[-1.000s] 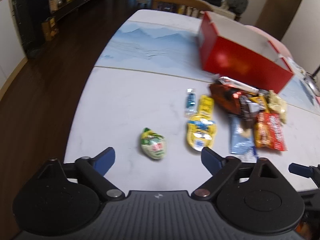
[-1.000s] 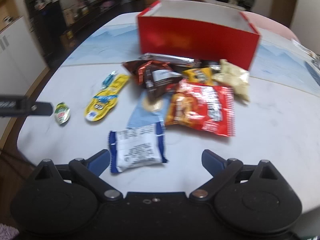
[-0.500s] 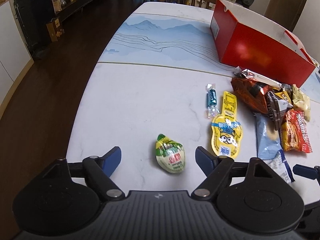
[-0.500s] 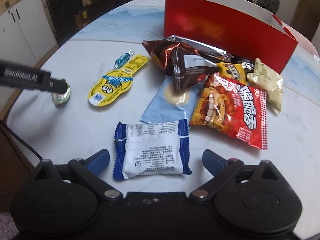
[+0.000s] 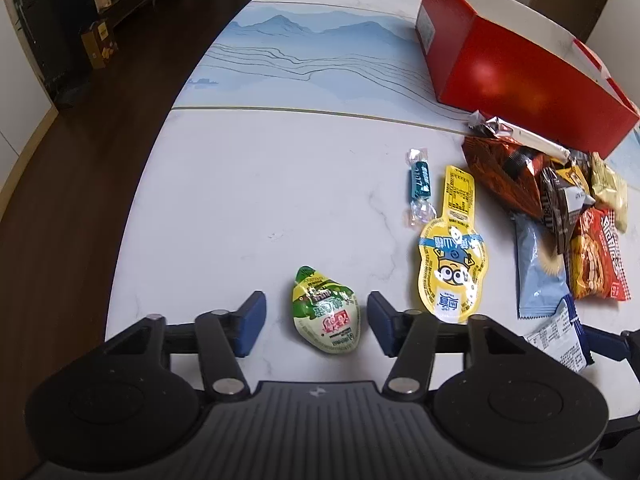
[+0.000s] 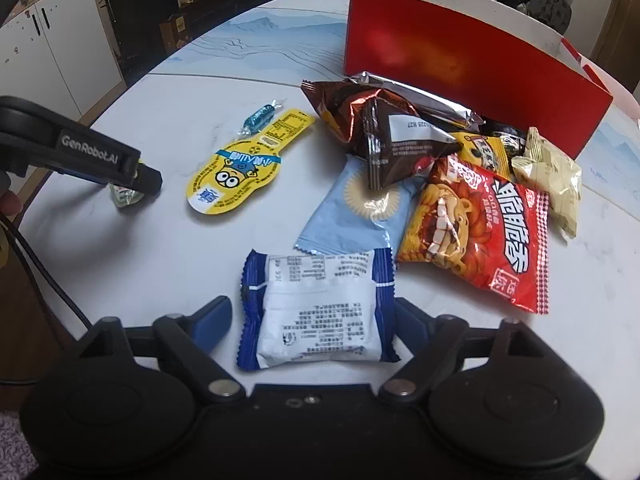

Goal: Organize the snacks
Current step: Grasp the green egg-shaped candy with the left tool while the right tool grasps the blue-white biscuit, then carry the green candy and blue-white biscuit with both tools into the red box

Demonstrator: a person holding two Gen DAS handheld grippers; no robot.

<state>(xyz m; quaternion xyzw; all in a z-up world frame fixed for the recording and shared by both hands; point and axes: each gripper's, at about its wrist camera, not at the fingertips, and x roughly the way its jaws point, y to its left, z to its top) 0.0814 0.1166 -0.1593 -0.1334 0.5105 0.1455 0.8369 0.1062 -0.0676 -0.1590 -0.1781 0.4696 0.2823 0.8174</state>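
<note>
My left tongs point(image 5: 312, 322) are spread, with a green jelly cup point(image 5: 326, 318) lying on the table point(image 5: 248, 184) between the tips, touching neither. My right tongs point(image 6: 310, 322) are spread around a blue-and-white packet point(image 6: 316, 312); whether the tips touch it I cannot tell. Beyond lie a yellow cartoon pouch point(image 6: 240, 170), a wrapped candy point(image 6: 260, 116), a pale blue packet point(image 6: 356, 208), a red chip bag point(image 6: 480, 232) and a brown foil bag point(image 6: 384, 120). Farthest stands the open red box point(image 6: 460, 52); its inside is hidden from both views.
</note>
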